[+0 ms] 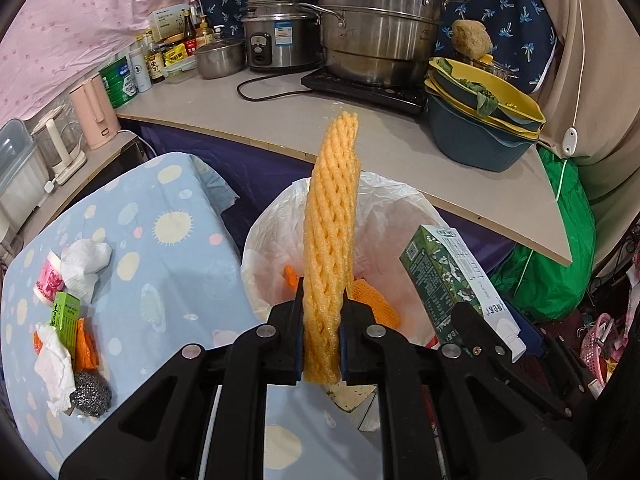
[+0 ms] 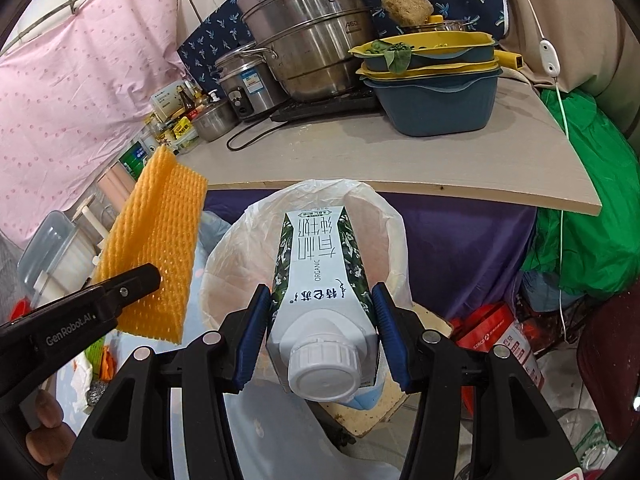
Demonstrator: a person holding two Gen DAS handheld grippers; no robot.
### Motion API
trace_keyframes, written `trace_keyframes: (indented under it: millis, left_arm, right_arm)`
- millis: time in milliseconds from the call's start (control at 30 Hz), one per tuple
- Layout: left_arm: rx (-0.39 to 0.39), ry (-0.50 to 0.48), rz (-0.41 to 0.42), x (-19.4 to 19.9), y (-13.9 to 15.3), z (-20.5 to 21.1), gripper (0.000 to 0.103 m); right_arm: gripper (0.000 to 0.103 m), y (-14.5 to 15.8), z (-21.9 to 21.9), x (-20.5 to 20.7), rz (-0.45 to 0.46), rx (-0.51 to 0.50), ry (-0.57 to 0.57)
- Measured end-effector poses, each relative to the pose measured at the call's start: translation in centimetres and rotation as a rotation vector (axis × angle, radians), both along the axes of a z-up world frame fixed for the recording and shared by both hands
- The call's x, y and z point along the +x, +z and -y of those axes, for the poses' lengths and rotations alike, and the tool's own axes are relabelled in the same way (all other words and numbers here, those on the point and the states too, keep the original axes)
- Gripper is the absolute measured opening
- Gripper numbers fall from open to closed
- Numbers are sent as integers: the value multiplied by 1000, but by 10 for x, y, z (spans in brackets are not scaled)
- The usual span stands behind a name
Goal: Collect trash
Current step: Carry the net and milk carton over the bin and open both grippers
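Observation:
My left gripper (image 1: 321,332) is shut on an orange foam net sleeve (image 1: 332,240) that stands upright between its pads. It hangs over a bin lined with a white plastic bag (image 1: 384,216); orange scraps lie inside. My right gripper (image 2: 320,328) is shut on a green and white milk carton (image 2: 316,280), cap toward the camera, above the bag-lined bin (image 2: 236,248). The carton (image 1: 448,276) shows at the right in the left wrist view. In the right wrist view the foam net (image 2: 156,248) and the left gripper's finger (image 2: 132,286) appear at the left.
A blue patterned tablecloth (image 1: 160,248) at the left carries tissues (image 1: 84,264), a small green box (image 1: 66,320), a steel scourer (image 1: 91,394) and a pink cup (image 1: 50,280). Behind the bin, a counter (image 1: 280,120) bears pots, bottles and stacked basins (image 1: 480,120). Green bag (image 2: 592,220) at right.

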State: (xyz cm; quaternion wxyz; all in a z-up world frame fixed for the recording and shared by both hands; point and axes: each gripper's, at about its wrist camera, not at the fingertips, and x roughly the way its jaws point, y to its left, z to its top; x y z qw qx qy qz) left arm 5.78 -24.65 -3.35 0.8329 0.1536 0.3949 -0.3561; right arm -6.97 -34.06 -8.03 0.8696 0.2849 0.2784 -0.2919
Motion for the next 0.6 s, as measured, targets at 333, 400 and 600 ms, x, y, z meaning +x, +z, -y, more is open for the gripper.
trace_keyframes:
  millis: [333,400,600]
  left_arm:
    - [11,19,-4,13,-11,14,18]
    - [12,24,-8,16,-13,14,22]
    - [3,42,4,19,-11,12,44]
  right_arm:
    - [51,-8,9,20,-18,16,0]
    - [51,-9,10,21,-15,22,-7]
    - [51,-1,12,20,7,6,-20]
